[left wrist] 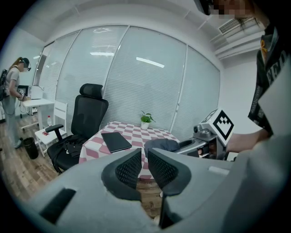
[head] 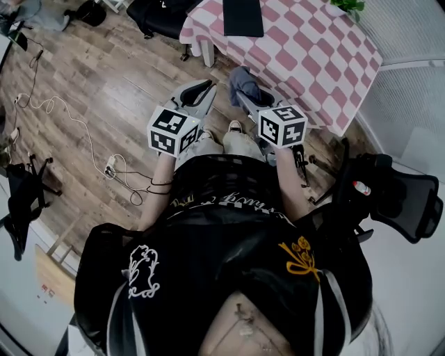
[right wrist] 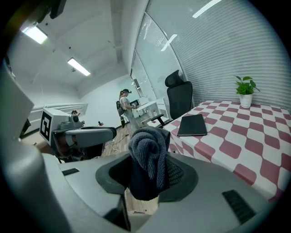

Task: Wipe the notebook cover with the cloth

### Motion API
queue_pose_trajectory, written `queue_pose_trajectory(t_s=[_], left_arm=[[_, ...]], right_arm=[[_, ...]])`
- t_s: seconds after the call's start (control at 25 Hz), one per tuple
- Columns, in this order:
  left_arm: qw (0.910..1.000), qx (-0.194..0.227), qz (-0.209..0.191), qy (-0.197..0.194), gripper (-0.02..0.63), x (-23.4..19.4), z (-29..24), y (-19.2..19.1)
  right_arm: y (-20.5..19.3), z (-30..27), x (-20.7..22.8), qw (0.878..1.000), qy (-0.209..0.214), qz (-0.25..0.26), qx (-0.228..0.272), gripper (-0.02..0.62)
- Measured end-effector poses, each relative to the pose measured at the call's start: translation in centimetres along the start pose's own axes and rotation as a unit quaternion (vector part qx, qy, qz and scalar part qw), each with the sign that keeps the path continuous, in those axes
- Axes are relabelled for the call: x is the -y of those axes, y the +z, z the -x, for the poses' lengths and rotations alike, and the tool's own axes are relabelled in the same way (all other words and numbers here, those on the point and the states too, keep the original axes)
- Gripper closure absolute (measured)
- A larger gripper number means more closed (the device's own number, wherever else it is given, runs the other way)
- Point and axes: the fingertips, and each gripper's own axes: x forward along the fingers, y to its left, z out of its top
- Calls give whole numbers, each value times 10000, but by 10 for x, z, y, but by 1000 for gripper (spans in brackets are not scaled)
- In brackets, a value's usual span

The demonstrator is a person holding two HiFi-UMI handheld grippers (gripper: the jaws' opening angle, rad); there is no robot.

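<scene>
Head view: holds left gripper (head: 200, 90) and right gripper (head: 245, 90) side by side over the floor (head: 104, 83), just short of the checked desk (head: 327, 62), with the notebook (head: 243, 17) flat near its far edge.

Left gripper view: shows fingers almost together, a thin slit between, gripping nothing.

Right gripper view: clamps fingers on a bunched cloth (right wrist: 148, 152), seemingly dark grey; finds the notebook closed on the desk beyond, well apart from it.
</scene>
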Motion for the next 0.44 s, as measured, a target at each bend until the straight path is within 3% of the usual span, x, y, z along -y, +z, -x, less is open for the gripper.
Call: queue_pose_trajectory(t_s=[0.44], left_arm=[[9999, 158, -47, 54, 568, -4, 11, 6]], right_arm=[[4, -6, -14, 9996, 34, 267, -44, 462]])
